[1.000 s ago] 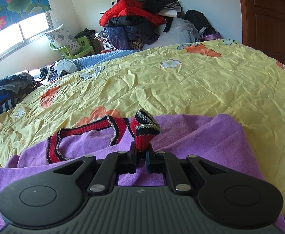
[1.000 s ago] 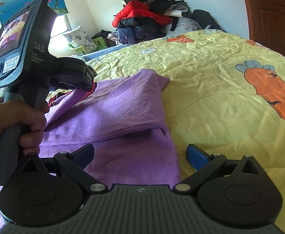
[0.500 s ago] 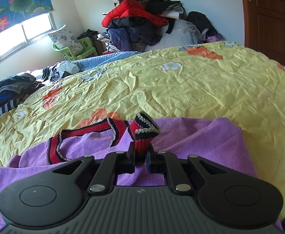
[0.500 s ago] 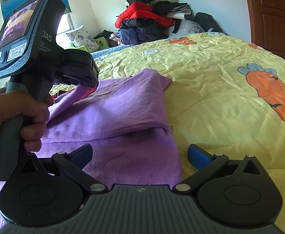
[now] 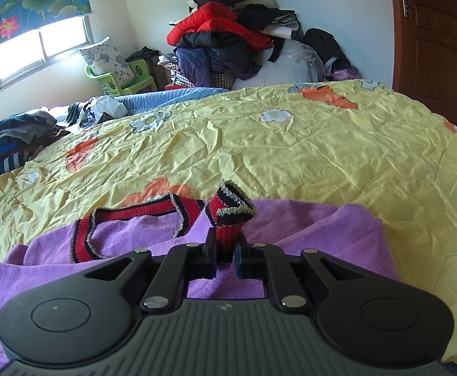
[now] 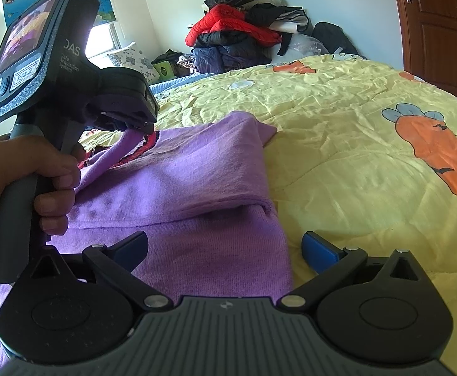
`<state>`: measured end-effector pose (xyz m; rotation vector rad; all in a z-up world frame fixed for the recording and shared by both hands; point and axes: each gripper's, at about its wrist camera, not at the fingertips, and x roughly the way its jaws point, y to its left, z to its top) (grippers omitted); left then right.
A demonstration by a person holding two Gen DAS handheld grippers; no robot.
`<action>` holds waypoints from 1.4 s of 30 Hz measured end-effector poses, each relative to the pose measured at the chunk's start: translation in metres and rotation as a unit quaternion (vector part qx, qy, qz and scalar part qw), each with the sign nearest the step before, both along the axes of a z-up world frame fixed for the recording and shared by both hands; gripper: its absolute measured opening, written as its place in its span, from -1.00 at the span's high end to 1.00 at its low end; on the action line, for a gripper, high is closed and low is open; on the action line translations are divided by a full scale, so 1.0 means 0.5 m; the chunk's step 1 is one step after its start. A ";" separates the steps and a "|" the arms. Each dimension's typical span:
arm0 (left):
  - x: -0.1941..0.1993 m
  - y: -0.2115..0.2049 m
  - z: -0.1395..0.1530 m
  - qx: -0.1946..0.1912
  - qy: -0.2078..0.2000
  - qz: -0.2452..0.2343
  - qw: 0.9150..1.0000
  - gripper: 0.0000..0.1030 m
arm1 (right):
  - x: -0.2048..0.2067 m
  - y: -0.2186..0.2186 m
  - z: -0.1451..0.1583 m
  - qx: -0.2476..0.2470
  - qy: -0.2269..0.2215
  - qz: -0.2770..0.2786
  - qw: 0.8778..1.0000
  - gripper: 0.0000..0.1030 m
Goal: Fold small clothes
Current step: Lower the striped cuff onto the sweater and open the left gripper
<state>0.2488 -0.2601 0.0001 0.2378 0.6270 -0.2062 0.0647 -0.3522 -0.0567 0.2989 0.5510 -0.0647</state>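
Left gripper (image 5: 225, 252) clamped on red-black striped cuff (image 5: 230, 216) of purple sweater (image 5: 306, 228), cuff raised off cloth. Right gripper (image 6: 225, 247) jaws wide apart, straddling near right edge of sweater. Sweater lies partly folded on near part of yellow bedspread (image 5: 291, 150). Clothes heap (image 5: 228, 31) far, against wall.

Purple sweater (image 6: 203, 188): soft knitted cloth, slightly fuzzy, matt.
Cuff (image 5: 228, 216): ribbed red-and-black knit, glittery silver edging.
Bedspread (image 5: 291, 156): thin printed yellow cloth, finely creased.
Left gripper (image 5: 225, 258): matt black plastic, shiny metal rivets.
Right gripper (image 6: 225, 247): black plastic, smooth blue pads.
Door (image 5: 435, 40): glossy brown wood.
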 end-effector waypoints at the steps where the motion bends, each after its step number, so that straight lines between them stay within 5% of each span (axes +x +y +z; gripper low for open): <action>1: 0.001 0.001 -0.001 -0.003 0.002 0.000 1.000 0.80 | 0.000 0.000 0.000 0.000 0.000 0.000 1.000 -1.00; 42: -0.030 -0.053 -0.004 0.009 0.013 -0.042 0.999 0.76 | -0.001 0.002 0.002 -0.002 -0.002 0.000 1.000 -1.00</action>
